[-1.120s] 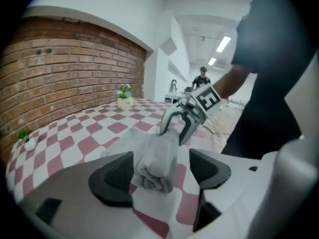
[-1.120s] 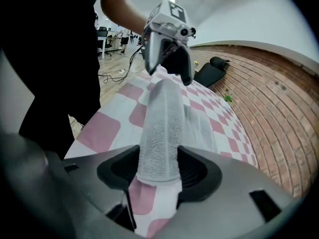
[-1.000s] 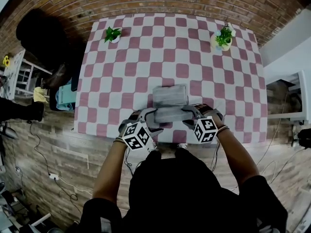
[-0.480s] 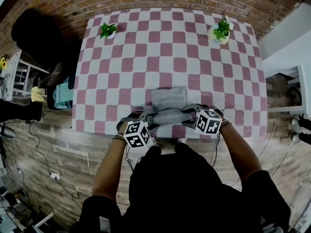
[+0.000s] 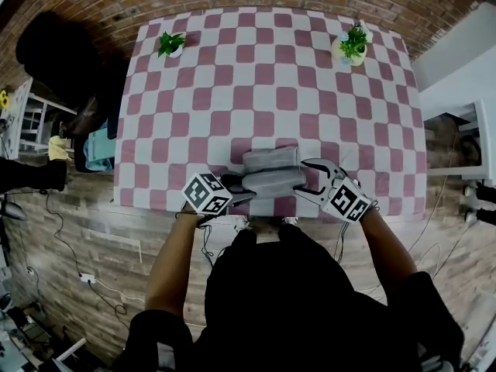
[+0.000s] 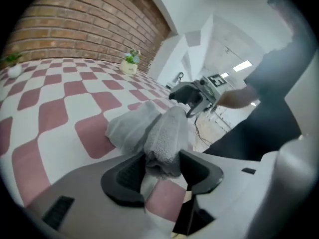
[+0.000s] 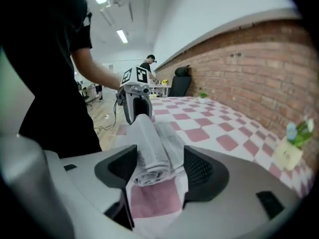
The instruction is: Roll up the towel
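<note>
A grey towel (image 5: pixel 270 170) lies partly rolled near the front edge of the pink-and-white checkered table (image 5: pixel 256 76). The rolled part is nearest me, with a flat part behind it. My left gripper (image 5: pixel 236 184) is at the roll's left end. In the left gripper view the towel (image 6: pixel 149 128) is pinched between the pads of the left gripper (image 6: pixel 162 171). My right gripper (image 5: pixel 308 180) is at the roll's right end and its jaws are opening. In the right gripper view the towel (image 7: pixel 152 143) lies loose between the pads of the right gripper (image 7: pixel 157 168).
Two small potted plants stand at the far corners, one at the left (image 5: pixel 172 49) and one at the right (image 5: pixel 353 46). A person in dark clothes (image 5: pixel 62 53) sits beyond the left edge. The table's front edge (image 5: pixel 263 217) is just below the towel.
Both grippers have rolled about their own lines at the towel's ends. The right one has lifted a little and spread its jaws. The roll has grown thicker.
</note>
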